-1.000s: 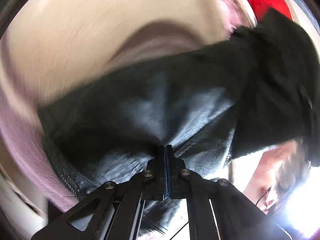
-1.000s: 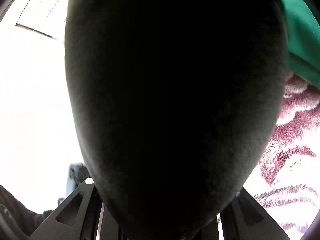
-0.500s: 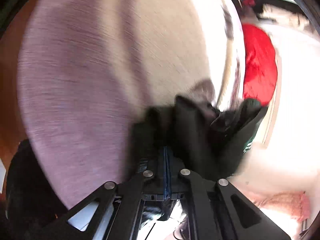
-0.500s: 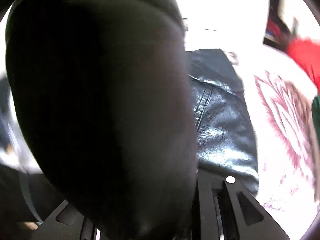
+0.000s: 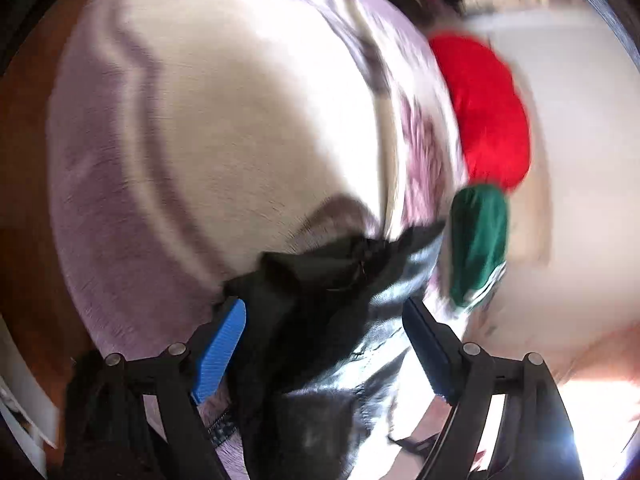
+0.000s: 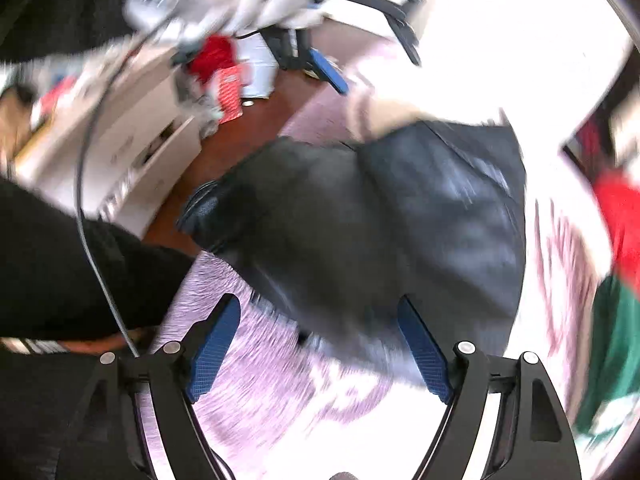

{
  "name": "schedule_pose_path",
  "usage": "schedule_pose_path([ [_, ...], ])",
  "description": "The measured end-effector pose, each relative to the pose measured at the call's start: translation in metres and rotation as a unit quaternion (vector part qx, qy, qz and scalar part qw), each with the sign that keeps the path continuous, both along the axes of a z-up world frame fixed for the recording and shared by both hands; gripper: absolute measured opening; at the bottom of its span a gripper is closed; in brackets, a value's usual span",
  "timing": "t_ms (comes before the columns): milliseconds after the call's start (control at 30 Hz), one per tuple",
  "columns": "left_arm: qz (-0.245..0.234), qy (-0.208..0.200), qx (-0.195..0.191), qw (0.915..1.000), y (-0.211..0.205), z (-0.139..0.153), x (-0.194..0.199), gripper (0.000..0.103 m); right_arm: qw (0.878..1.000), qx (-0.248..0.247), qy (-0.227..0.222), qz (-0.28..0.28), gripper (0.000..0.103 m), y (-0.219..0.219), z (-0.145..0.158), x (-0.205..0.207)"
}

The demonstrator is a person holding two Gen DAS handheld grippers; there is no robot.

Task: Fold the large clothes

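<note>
Both grippers point steeply down over the black leather jacket [image 6: 400, 216] on the blanket [image 5: 200, 140]. The left gripper [image 5: 324, 320] and right gripper [image 6: 320, 320] are opening, their pads pressing on nothing.

A pale pink blanket [image 5: 224, 128] with darker pink patterning fills most of the left wrist view. At its upper right lies a red cloth [image 5: 484, 108], with a green cloth [image 5: 478, 240] just below it. In the right wrist view, brown floor [image 6: 240, 136] shows at centre left, beside a white cabinet [image 6: 132, 140] with blurred clutter on top.
</note>
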State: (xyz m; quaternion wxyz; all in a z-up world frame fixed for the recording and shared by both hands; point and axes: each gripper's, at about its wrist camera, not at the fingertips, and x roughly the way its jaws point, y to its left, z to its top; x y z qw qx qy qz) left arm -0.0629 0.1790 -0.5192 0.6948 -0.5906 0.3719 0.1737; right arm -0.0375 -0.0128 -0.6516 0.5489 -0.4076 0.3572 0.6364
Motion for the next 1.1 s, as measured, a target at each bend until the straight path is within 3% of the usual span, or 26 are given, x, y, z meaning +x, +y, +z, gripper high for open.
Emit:
schedule_pose_path([
  [67,-0.05,0.03,0.026,0.998,-0.008,-0.008,0.033,0.077,0.987,-0.037,0.094,-0.122,0.083,-0.014,0.004,0.031],
  [100,-0.067,0.039,0.042,0.9961,-0.015,-0.01,0.047,0.068,0.963,-0.061,0.159,-0.21,0.083,-0.014,-0.006,0.065],
  [133,-0.079,0.039,0.059,0.9943,-0.022,-0.012,0.059,0.051,0.936,-0.071,0.217,-0.269,0.083,-0.023,-0.013,0.085],
  [167,-0.081,0.048,0.069,0.9932,-0.027,-0.013,0.059,0.035,0.898,-0.073,0.284,-0.327,0.083,-0.03,-0.024,0.104],
  [200,-0.072,0.048,0.076,0.9933,-0.03,-0.01,0.052,0.026,0.834,-0.068,0.371,-0.402,0.083,-0.039,-0.043,0.125],
  [300,-0.018,0.008,0.061,0.998,-0.029,0.001,0.013,0.009,0.687,-0.035,0.511,-0.515,0.081,-0.056,-0.083,0.143],
  [333,-0.004,-0.005,0.048,0.9988,-0.031,0.0,0.001,0.009,0.662,-0.028,0.523,-0.536,0.079,-0.059,-0.09,0.142],
  [367,0.003,0.01,0.044,0.999,-0.035,-0.006,-0.009,0.009,0.652,-0.035,0.517,-0.553,0.061,-0.064,-0.098,0.139],
  [400,-0.002,0.027,0.027,0.9993,-0.039,-0.023,-0.018,0.01,0.655,-0.053,0.498,-0.566,0.027,-0.068,-0.104,0.136],
  [500,0.023,0.037,-0.027,0.9987,-0.049,-0.065,-0.04,0.013,0.656,-0.082,0.472,-0.584,0.028,-0.089,-0.126,0.131],
  [600,0.029,0.021,-0.041,0.9985,-0.043,-0.059,-0.044,0.015,0.691,-0.117,0.448,-0.555,0.031,-0.095,-0.122,0.134],
  [667,0.03,0.016,-0.043,0.9985,-0.038,-0.042,-0.047,0.015,0.706,-0.135,0.44,-0.539,0.031,-0.085,-0.106,0.144],
  [800,-0.003,0.019,0.002,0.9998,-0.037,-0.003,-0.043,0.015,0.769,-0.111,0.37,-0.509,0.031,-0.059,-0.047,0.175],
  [867,-0.022,0.026,0.015,0.9993,-0.041,-0.002,-0.035,0.015,0.806,-0.101,0.337,-0.476,0.031,-0.029,-0.024,0.19],
  [933,-0.02,0.038,0.009,0.999,-0.044,-0.01,-0.033,0.015,0.845,-0.105,0.31,-0.424,0.031,0.029,-0.012,0.199],
  [967,-0.013,0.038,0.001,0.9992,-0.045,-0.017,-0.034,0.015,0.856,-0.111,0.3,-0.406,0.03,0.048,-0.008,0.2],
  [1033,0.002,0.045,-0.009,0.999,-0.047,-0.028,-0.039,0.014,0.885,-0.152,0.273,-0.345,0.029,0.106,-0.034,0.183],
  [1100,0.012,0.052,-0.018,0.9984,-0.05,-0.042,-0.048,0.014,0.908,-0.214,0.202,-0.298,0.029,0.147,-0.066,0.167],
])
